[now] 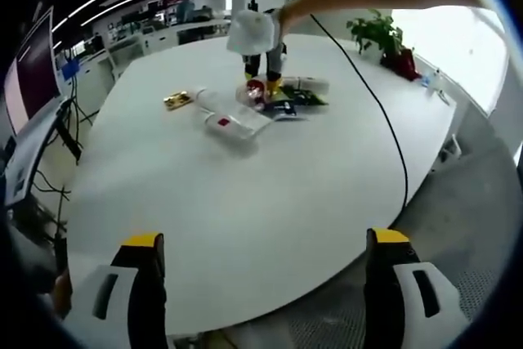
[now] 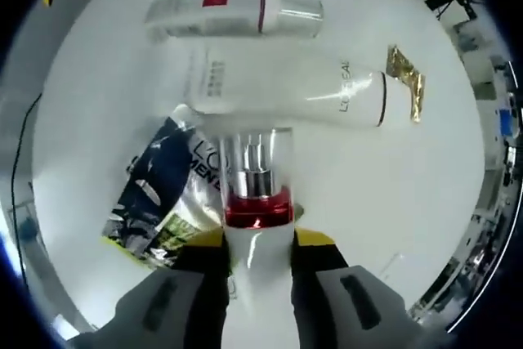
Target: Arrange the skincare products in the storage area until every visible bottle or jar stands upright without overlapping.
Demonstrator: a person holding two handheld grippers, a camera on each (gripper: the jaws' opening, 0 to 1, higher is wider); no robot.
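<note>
The right tongs pinch the pump bottle, long axis running straight out from them over mid-worktop, seemingly still lying flat; left tongs spread, well apart.

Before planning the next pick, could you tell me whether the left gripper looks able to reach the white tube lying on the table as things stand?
Probably not yet: the left gripper hovers open at the table's near edge, far from the white tube.
</note>
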